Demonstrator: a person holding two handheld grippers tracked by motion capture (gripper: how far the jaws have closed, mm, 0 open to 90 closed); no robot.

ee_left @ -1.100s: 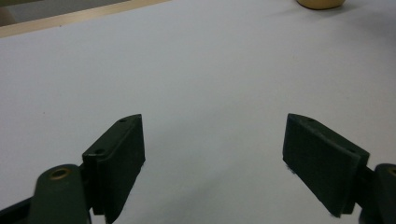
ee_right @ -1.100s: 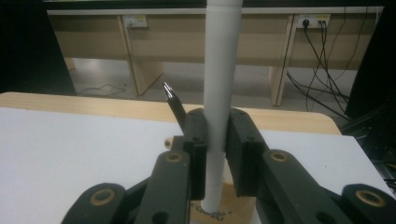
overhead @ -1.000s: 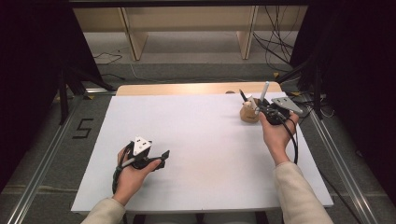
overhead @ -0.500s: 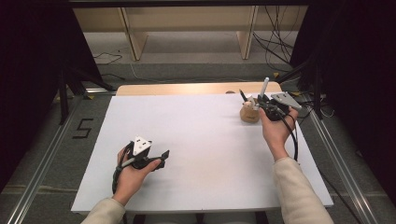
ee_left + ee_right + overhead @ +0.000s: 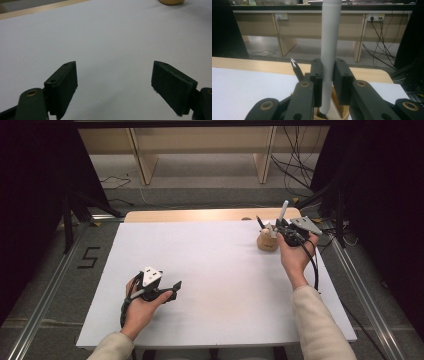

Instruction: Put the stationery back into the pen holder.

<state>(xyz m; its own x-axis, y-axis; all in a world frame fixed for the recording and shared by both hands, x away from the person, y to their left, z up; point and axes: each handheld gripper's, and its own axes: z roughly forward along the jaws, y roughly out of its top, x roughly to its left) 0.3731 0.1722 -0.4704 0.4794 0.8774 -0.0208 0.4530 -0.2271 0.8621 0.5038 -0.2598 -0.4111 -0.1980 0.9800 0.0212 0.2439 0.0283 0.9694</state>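
1. Right gripper (image 5: 327, 82): jaws clamped on a white pen (image 5: 330, 50), gripped low on its shaft, standing upright between the pads.
2. Pen's lower end directly below the jaws, inside the mouth of a wooden holder (image 5: 267, 241).
3. Black pen (image 5: 296, 68) just left of the jaws, leaning in the same holder.
4. Left gripper (image 5: 113, 85): jaws wide apart, nothing between them, low over the white table sheet (image 5: 215, 270), well apart from the holder.

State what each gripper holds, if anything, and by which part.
Right gripper clamps the white pen near its lower end, above the wooden holder. Left gripper holds nothing.
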